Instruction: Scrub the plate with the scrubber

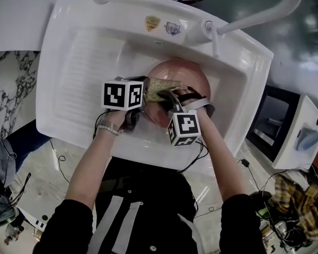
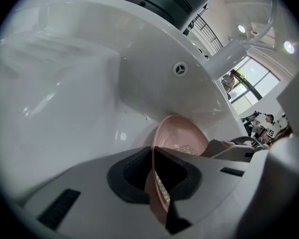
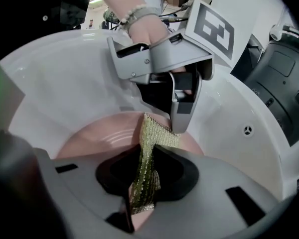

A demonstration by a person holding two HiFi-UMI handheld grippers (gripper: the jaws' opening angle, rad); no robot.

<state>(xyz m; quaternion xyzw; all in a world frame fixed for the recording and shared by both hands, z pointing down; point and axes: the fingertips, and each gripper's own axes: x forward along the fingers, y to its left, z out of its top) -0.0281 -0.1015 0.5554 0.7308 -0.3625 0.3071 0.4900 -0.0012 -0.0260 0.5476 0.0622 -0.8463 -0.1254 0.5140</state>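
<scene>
A pink plate (image 1: 188, 74) is tilted in the white sink basin (image 1: 230, 97). My left gripper (image 1: 146, 100) is shut on the plate's near-left rim; in the left gripper view the rim (image 2: 150, 183) runs edge-on between the two dark pads. My right gripper (image 1: 167, 96) is shut on a gold mesh scrubber (image 1: 160, 88), which lies against the plate's face. In the right gripper view the scrubber (image 3: 148, 153) stands up between the jaws over the plate (image 3: 97, 139), and the left gripper (image 3: 182, 114) reaches down onto the rim just behind it.
The sink has a ribbed draining board (image 1: 77, 73) on its left and a white tap (image 1: 254, 16) at the back right. An overflow hole (image 2: 179, 68) sits in the basin wall. A marble counter (image 1: 10, 86) lies to the left, a white appliance (image 1: 294, 128) to the right.
</scene>
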